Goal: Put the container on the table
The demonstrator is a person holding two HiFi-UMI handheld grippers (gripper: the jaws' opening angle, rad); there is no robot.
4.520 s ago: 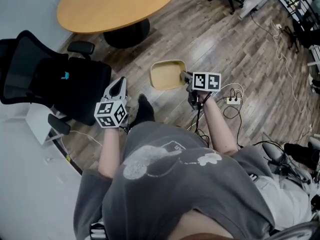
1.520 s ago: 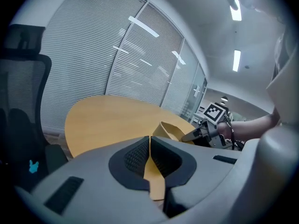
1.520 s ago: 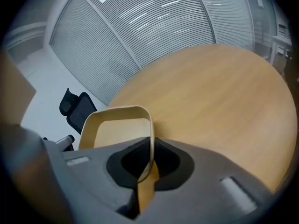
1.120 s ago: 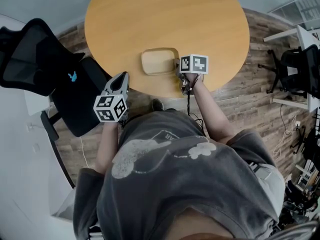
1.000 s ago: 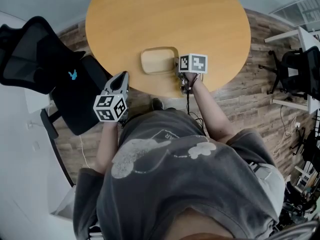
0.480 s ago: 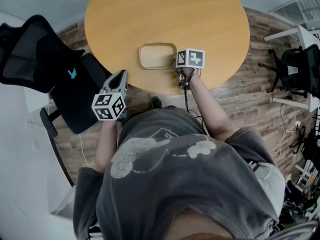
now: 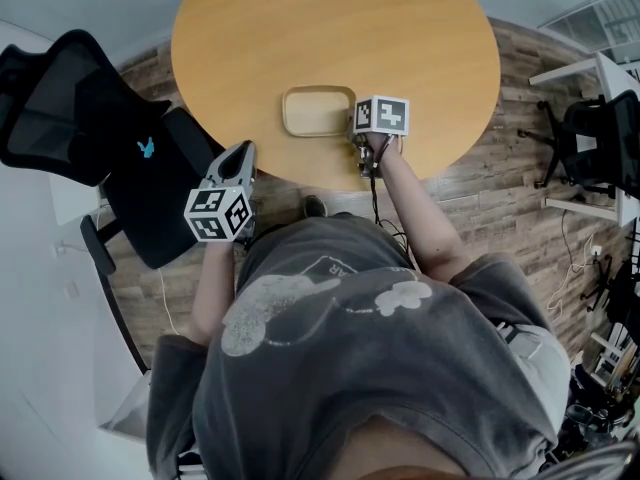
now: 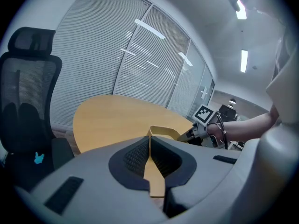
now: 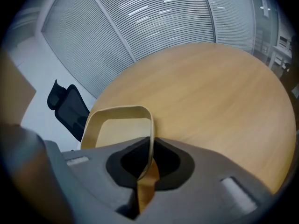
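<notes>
The container, a shallow tan tray with rounded corners, lies on the round wooden table near its front edge. My right gripper is shut on the container's right rim. In the right gripper view the thin rim runs between the dark pads of that gripper. My left gripper hangs off the table's front left edge, above the floor, shut with nothing in it. From the left gripper view the container shows just past the closed tips.
A black office chair stands left of the table, close to my left gripper. More chairs and desk legs stand at the right. Cables lie on the wooden floor. Slatted glass walls rise behind the table.
Some seconds ago the right gripper held the container over the floor, away from the table; now the container is on the tabletop. Over the last second both grippers have kept still.
</notes>
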